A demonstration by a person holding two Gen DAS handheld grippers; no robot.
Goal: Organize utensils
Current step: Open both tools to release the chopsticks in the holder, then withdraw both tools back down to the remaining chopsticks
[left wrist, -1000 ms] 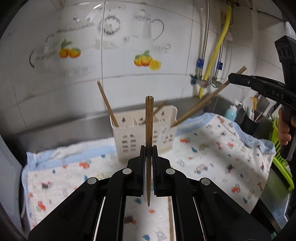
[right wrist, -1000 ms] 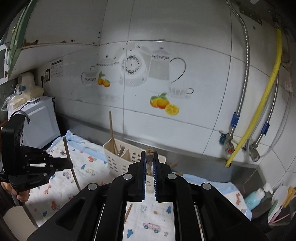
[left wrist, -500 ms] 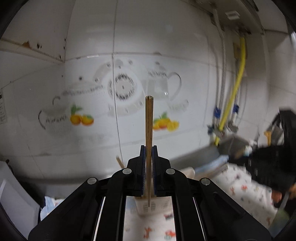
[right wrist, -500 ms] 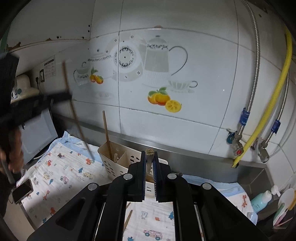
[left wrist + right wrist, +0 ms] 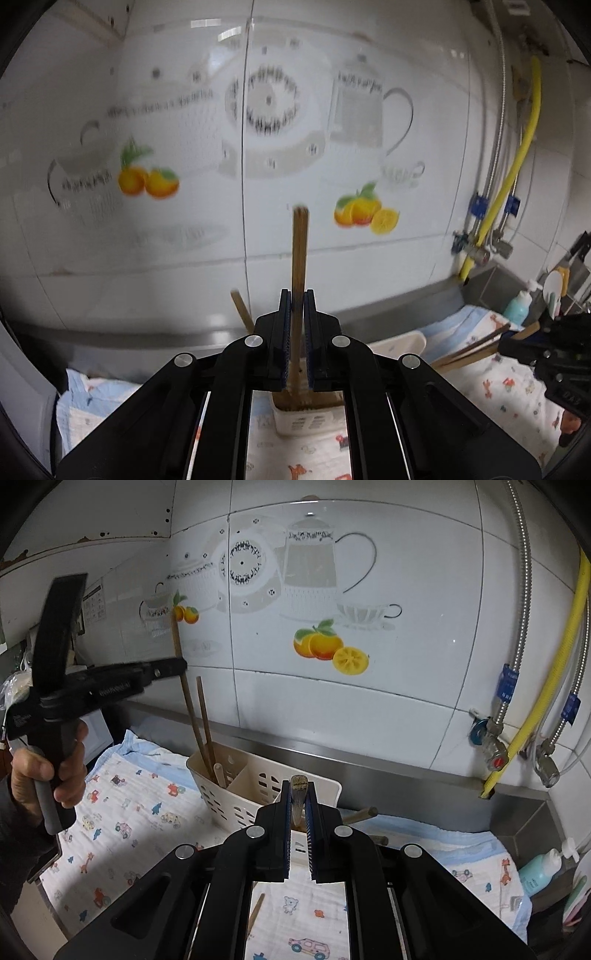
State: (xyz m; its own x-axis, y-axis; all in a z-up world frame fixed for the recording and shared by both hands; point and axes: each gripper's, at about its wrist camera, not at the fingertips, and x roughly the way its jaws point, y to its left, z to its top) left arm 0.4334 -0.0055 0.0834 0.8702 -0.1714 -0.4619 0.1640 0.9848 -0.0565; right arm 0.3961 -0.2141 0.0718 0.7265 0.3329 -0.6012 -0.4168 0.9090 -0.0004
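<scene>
Left gripper (image 5: 296, 314) clamps an upright chopstick (image 5: 298, 254) above the caddy (image 5: 240, 794). Right gripper (image 5: 299, 801) pinches a wooden stick (image 5: 298, 794). Yellow hose (image 5: 546, 679) at 3 o'clock.

Wall decal (image 5: 266, 110) motion-blurred; caddy (image 5: 306, 417) mostly hidden behind left claw (image 5: 297, 339)

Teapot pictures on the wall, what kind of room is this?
Most likely a home kitchen: teapot-and-orange wall tiles, a utensil caddy with chopsticks on the counter, and water pipes by a sink corner.

No legible text; tongs' lettering blurred
</scene>
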